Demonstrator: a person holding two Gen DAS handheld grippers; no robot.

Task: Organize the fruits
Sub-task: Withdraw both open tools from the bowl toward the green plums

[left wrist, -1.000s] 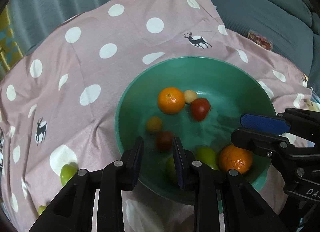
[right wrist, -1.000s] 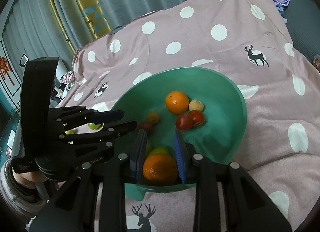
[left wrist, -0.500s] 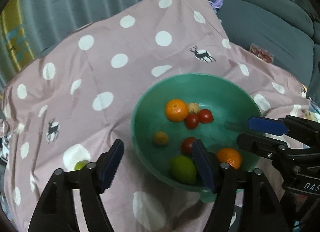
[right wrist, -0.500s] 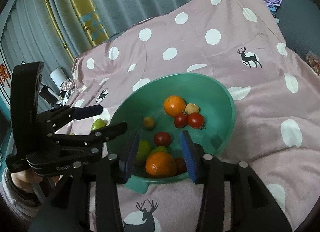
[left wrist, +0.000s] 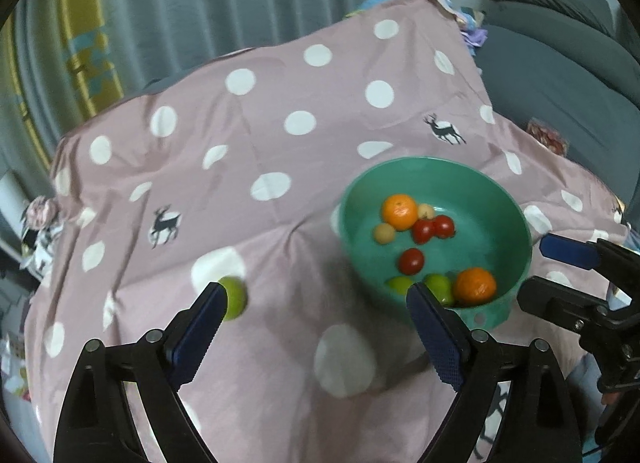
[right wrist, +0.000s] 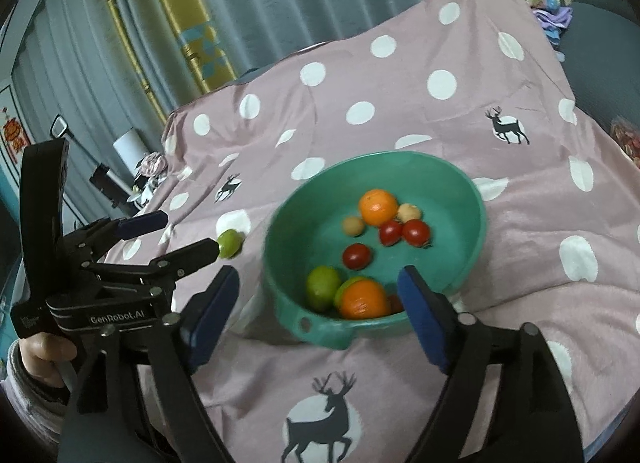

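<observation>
A green bowl [left wrist: 440,161] [right wrist: 376,157] on the pink spotted cloth holds two oranges [right wrist: 366,298], limes [right wrist: 322,288], three tomatoes [right wrist: 357,256] and small yellow fruits. One loose lime [left wrist: 234,298] [right wrist: 231,243] lies on the cloth left of the bowl. My left gripper [left wrist: 316,295] [right wrist: 190,233] hangs over the cloth between that lime and the bowl, its jaws opening with nothing between them. My right gripper [right wrist: 318,279] [left wrist: 534,269] hovers at the bowl's near rim, jaws opening wide, touching no fruit.
The cloth [left wrist: 280,143] covers a raised surface with grey curtains behind. A grey sofa [left wrist: 560,63] stands at the right. Clutter sits off the cloth's left edge [right wrist: 148,167]. A hand [right wrist: 44,347] holds the left gripper's handle.
Both grippers were shut over the bowl, the right on an orange, the left on a lime. Both let go, opened wide and drew back upward; the left swung left toward the loose lime.
</observation>
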